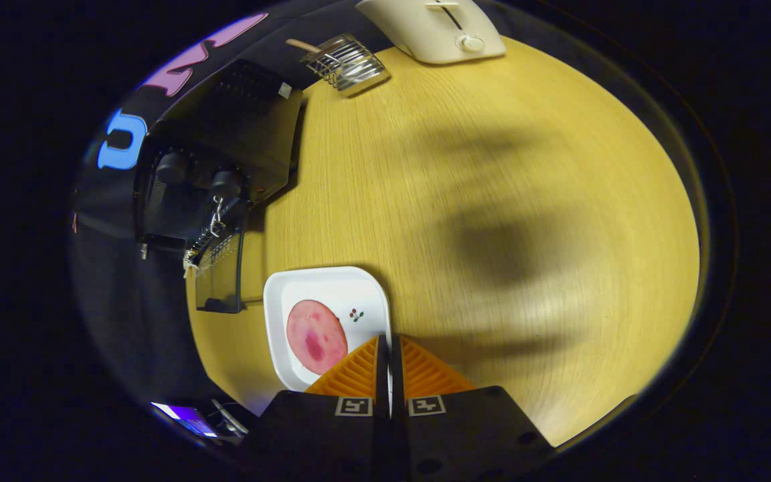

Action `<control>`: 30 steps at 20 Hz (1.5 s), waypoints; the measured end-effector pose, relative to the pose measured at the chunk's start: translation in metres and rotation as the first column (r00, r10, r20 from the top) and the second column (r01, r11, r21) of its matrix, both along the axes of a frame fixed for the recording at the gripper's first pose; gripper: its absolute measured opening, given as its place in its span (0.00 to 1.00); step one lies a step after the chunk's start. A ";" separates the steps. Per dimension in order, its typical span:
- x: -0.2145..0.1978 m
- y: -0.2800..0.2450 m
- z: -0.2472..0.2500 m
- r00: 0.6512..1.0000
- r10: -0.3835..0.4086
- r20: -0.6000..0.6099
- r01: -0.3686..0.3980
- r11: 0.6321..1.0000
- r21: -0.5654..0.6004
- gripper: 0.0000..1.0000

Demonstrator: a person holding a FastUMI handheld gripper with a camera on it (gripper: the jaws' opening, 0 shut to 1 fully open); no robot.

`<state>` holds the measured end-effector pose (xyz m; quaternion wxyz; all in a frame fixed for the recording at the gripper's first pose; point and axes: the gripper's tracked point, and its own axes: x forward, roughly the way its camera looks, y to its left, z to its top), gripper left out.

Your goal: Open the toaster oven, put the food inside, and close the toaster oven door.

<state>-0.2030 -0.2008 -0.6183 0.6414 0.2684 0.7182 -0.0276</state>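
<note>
My gripper (pixel 387 343) is shut, its two fingers pressed together on the rim of a white square plate (pixel 359 284); a thin white strip of that rim shows between them. A round pink slice of meat (pixel 316 336) lies on the plate, just beside the fingertips. Beyond the plate stands the black toaster oven (pixel 225 134) with two knobs, and its glass door (pixel 219 278) hangs open towards the plate.
The wooden table (pixel 492 201) stretches wide beyond the fingers, crossed by dark shadows. A wire rack (pixel 345 63) and a cream toaster (pixel 436 30) sit at its far side. A small lit screen (pixel 188 418) lies off the table's edge.
</note>
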 end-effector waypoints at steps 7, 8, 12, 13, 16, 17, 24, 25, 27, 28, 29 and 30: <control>-0.019 0.012 0.016 0.971 -0.239 -0.015 0.238 0.959 0.155 0.05; -0.019 0.013 0.021 0.967 -0.256 -0.009 0.254 0.954 0.160 0.05; -0.013 0.020 0.062 0.917 -0.398 0.034 0.384 0.902 0.197 0.05; -0.010 0.026 0.073 0.903 -0.426 0.051 0.407 0.888 0.215 0.05; 0.004 0.057 0.090 0.879 -0.470 0.082 0.441 0.867 0.233 0.04; 0.008 0.072 0.095 0.873 -0.480 0.082 0.450 0.859 0.245 0.05; 0.058 0.175 0.063 0.819 -0.569 0.074 0.532 0.801 0.274 0.05; 0.063 0.189 0.056 0.816 -0.574 0.070 0.538 0.798 0.272 0.05; 0.075 0.208 0.047 0.810 -0.581 0.076 0.546 0.795 0.262 0.05; 0.085 0.216 0.042 0.795 -0.600 0.087 0.565 0.785 0.253 0.05; 0.095 0.220 0.038 0.775 -0.625 0.094 0.589 0.768 0.251 0.05; 0.107 0.225 0.035 0.747 -0.658 0.095 0.622 0.742 0.251 0.05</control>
